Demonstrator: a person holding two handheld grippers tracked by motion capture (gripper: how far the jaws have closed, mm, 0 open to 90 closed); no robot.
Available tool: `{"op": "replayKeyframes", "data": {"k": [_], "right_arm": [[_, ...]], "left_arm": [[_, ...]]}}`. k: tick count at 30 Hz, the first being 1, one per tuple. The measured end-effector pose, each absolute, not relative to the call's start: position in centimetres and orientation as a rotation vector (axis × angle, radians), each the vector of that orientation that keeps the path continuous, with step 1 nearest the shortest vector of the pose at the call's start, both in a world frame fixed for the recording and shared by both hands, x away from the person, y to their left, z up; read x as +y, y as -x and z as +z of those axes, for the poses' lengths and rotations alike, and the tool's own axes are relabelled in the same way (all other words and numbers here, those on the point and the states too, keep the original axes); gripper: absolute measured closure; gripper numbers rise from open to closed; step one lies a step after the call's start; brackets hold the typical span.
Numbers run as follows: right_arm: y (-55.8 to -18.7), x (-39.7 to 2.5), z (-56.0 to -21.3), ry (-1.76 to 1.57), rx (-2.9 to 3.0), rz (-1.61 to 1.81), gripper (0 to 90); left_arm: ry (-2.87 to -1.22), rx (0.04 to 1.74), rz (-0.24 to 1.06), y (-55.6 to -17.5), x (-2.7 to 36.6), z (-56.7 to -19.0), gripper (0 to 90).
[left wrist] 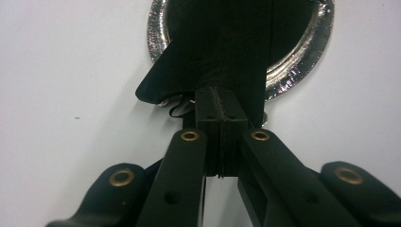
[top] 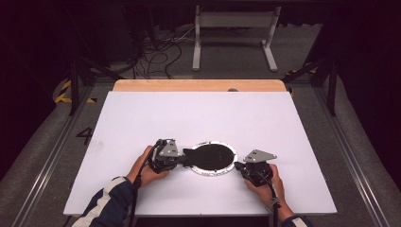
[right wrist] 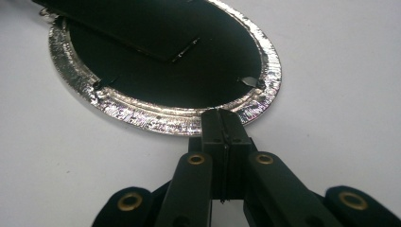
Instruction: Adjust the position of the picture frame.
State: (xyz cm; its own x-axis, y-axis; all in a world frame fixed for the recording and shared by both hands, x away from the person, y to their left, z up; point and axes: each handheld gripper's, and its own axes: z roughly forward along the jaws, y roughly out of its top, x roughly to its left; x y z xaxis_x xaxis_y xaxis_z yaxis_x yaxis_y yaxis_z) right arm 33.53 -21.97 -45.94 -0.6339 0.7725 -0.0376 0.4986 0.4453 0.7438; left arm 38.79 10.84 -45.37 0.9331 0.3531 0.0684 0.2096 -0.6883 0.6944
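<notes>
steadying the foil tray while we draw the black sheet

on the white table (top: 142,123), the oval foil tray (top: 213,170) lies near our edge, holding a black sheet (top: 211,156) that spills past its left rim. our left tool (top: 182,159), jaws closed on that sheet, should pull low and slow. right of the tray, our right tool (top: 238,166) pinches its rim; we keep it pressed down.

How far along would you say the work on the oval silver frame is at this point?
Both grips look made: the left gripper is shut on the black flap, the right gripper on the silver rim. The frame lies flat on the table; what remains is unclear.
</notes>
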Motion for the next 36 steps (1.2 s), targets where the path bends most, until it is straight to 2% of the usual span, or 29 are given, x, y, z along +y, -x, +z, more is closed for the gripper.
{"op": "replayKeyframes", "data": {"k": [11, 19, 36], "right_arm": [[-32.3, -22.0, -45.9, -1.013, 2.349, 0.973, 90.0], [-31.7, -21.2, -45.9, -1.000, 2.345, 0.958, 90.0], [-35.7, -20.6, -46.0, -1.081, 2.248, 0.917, 90.0]], "left_arm": [[-2.380, 0.310, 0.244, -37.8, 10.1, -45.3, 90.0], [-2.375, 0.310, 0.226, -37.4, 9.9, -45.5, 90.0], [-2.346, 0.325, 0.191, -36.8, 9.1, -45.7, 89.9]]}}
